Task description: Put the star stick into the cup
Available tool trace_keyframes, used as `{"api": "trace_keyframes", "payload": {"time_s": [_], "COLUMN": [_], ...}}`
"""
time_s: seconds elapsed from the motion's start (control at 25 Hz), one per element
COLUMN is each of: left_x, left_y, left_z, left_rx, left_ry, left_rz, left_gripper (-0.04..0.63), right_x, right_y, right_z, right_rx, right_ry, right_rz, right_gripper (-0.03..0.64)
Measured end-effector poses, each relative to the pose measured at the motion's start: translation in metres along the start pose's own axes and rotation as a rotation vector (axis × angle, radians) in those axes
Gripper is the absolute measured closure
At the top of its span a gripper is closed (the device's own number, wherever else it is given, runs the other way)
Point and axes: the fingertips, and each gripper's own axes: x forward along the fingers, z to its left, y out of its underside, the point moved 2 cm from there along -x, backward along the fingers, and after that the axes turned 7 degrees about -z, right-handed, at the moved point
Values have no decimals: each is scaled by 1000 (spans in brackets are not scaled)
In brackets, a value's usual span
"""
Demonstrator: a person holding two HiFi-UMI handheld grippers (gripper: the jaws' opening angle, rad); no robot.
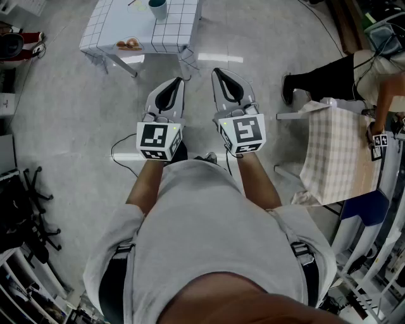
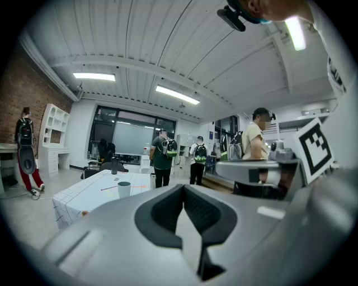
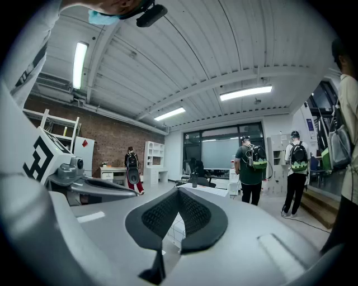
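A white-and-teal cup (image 1: 157, 7) stands on the grid-patterned table (image 1: 171, 35) at the far side of the floor. The left gripper view shows this cup (image 2: 123, 189) with a thin pink-orange stick (image 2: 109, 188) lying flat on the table (image 2: 84, 196) beside it; its star end cannot be made out. I hold both grippers in front of my chest, well short of the table. My left gripper (image 1: 179, 80) (image 2: 183, 187) is shut with nothing in it. My right gripper (image 1: 217, 71) (image 3: 179, 191) is shut and empty too.
Small orange-brown items (image 1: 130, 43) lie at the table's near edge. A second table with a checked cloth (image 1: 335, 152) stands at the right, a person (image 1: 335, 73) bent over it. Black chair bases (image 1: 31, 202) crowd the left. People with backpacks (image 2: 163, 159) stand beyond the table.
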Motion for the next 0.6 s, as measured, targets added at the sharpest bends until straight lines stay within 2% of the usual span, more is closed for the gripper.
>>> {"api": "trace_keyframes", "payload": {"time_s": [0.24,0.48,0.6], "left_x": [33,58,71], "left_y": [-1,-7,-17], "left_z": [60,123,156], "left_rx": [14,70,75], "left_ry": [34,132,165], "left_rz": [31,80,94], "left_gripper": [592,592,592], "right_x": [67,128,154], "right_y": [12,21,26], "right_z": [5,13,15], "right_rx": [23,65,59], "right_ry": [12,77,103], "right_rz": [38,46,76], "right_gripper": [618,618,618]}}
